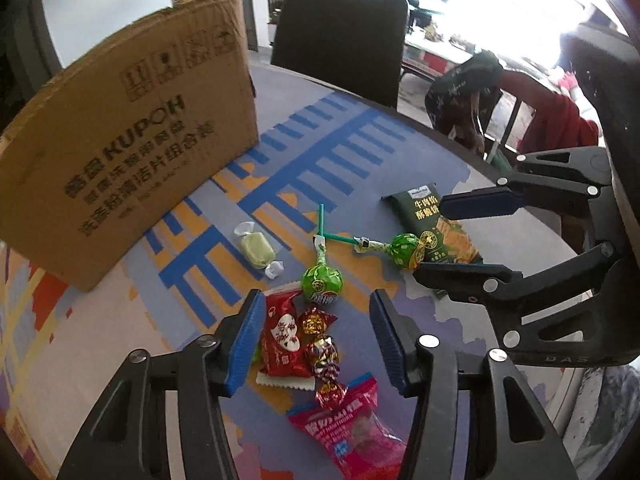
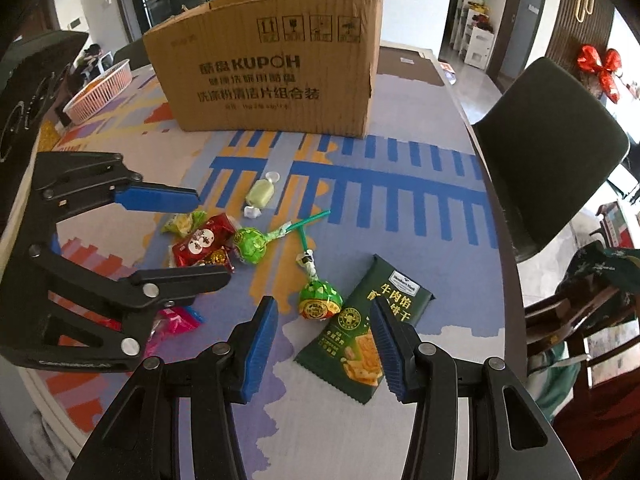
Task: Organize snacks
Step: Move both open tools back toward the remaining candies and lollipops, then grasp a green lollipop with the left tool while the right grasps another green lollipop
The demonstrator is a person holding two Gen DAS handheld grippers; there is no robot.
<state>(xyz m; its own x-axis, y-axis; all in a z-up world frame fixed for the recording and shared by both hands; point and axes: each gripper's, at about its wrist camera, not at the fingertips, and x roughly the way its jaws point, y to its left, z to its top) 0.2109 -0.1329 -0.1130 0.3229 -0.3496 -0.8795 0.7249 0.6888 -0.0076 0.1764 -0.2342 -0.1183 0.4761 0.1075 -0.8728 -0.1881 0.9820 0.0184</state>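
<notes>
Snacks lie loose on the patterned table [image 1: 120, 320]. My left gripper [image 1: 316, 340] is open, its blue pads either side of a red packet [image 1: 280, 336], gold-wrapped candies [image 1: 316, 322] and red foil candies [image 1: 326, 364]; nothing is pinched. A pink packet [image 1: 352, 428] lies below them. Two green lollipops [image 1: 322, 282] [image 1: 406, 250] and a pale green candy [image 1: 258, 250] lie beyond. My right gripper [image 2: 323, 344] is open low over a dark green biscuit packet [image 2: 360, 332] and one lollipop [image 2: 320, 300]. The cardboard box [image 2: 272, 64] stands behind.
A dark chair [image 2: 548, 152] stands at the table's right edge. A pink basket [image 2: 100, 88] sits far left behind the box. A person in red [image 1: 552, 112] bends beyond the table. The left gripper [image 2: 208, 236] is open close beside the right one.
</notes>
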